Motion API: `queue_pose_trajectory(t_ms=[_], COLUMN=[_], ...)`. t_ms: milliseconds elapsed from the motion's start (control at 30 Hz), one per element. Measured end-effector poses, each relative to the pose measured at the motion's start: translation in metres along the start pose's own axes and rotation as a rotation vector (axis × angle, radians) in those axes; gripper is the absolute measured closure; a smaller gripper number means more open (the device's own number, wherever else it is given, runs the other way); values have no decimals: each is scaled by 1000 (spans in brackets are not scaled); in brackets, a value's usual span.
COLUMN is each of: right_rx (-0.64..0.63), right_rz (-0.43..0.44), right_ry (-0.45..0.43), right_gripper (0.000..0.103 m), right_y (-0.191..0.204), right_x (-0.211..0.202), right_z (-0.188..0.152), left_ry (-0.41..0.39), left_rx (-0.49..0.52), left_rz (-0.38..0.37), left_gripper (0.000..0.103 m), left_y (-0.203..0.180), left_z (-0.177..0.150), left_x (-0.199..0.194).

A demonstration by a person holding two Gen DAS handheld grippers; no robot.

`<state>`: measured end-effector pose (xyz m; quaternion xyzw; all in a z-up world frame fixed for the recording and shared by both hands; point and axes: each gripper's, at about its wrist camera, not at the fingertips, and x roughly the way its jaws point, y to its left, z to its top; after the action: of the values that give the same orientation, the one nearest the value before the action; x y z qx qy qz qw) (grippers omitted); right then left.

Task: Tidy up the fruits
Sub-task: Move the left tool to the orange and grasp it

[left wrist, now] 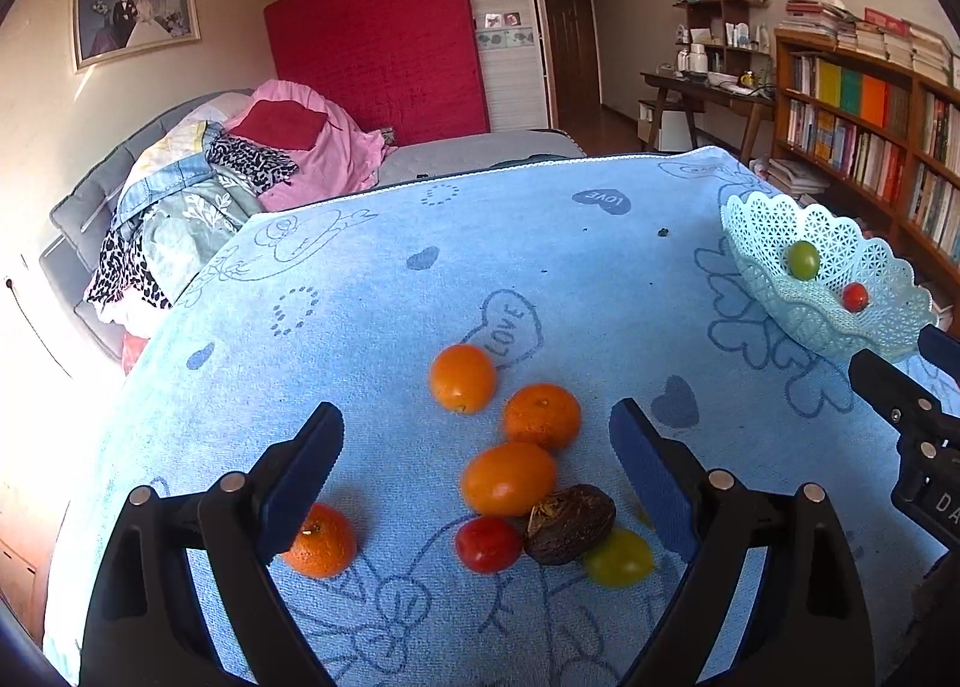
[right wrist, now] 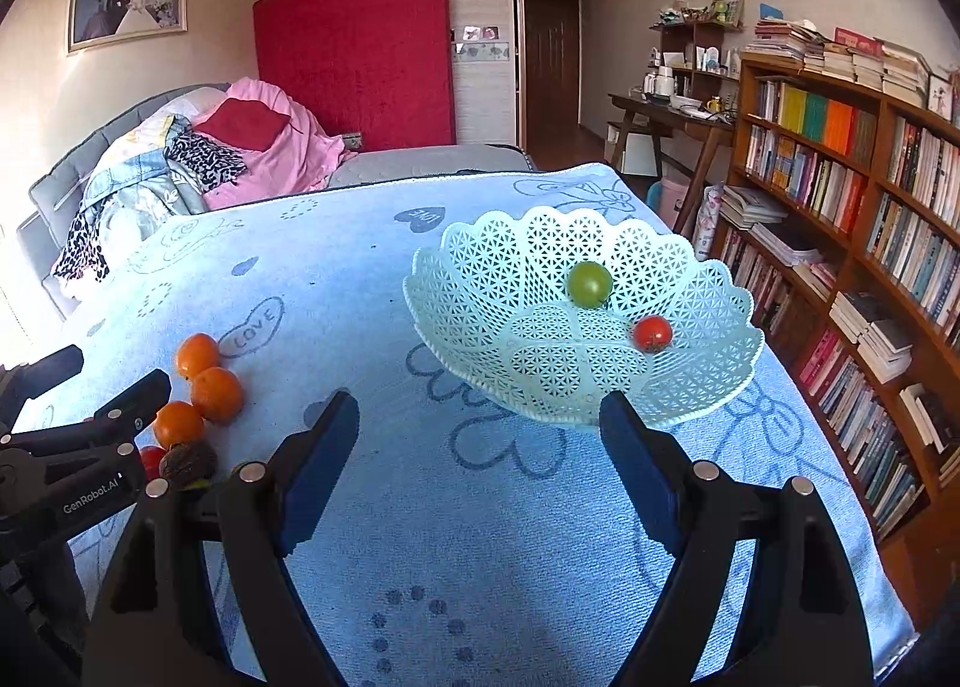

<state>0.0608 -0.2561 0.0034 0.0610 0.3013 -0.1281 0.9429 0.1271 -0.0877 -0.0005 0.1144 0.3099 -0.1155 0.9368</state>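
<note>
The left gripper (left wrist: 477,459) stands wide open and empty over a blue towel (left wrist: 384,291). Nearest, between its fingers, lie a red tomato (left wrist: 487,544), a dark wrinkled fruit (left wrist: 570,525) and a yellow tomato (left wrist: 619,558), touching. Just beyond them an oval orange fruit (left wrist: 509,478) lies with its long axis across the gap. One tangerine (left wrist: 321,540) sits under the left finger. Two more orange fruits (left wrist: 541,416) lie past the fingertips, then bare towel to its far edge.

The right gripper (right wrist: 480,429) is also open and empty, with bare towel between its fingers. The lattice basket (right wrist: 480,291) begins at the right fingertip and holds a green tomato (right wrist: 589,284) and a small red tomato (right wrist: 652,333). Beyond the right finger the towel edge drops toward bookshelves (right wrist: 840,195).
</note>
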Motion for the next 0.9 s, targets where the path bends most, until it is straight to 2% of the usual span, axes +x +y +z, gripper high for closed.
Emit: queue_pose_trajectory(t_ms=[367, 600, 900], right_rx=[-18, -25, -38], right_rz=[54, 93, 151], right_ry=[13, 28, 70], right_gripper=[19, 19, 19], right_y=[19, 29, 43], right_x=[-3, -4, 1], right_z=[-6, -10, -20], left_ry=[12, 51, 99], left_rx=[-34, -54, -48], left_rz=[62, 117, 141], left_gripper=[13, 13, 13], left_y=[36, 65, 81], left_z=[-14, -31, -51], left_x=[-4, -1, 4])
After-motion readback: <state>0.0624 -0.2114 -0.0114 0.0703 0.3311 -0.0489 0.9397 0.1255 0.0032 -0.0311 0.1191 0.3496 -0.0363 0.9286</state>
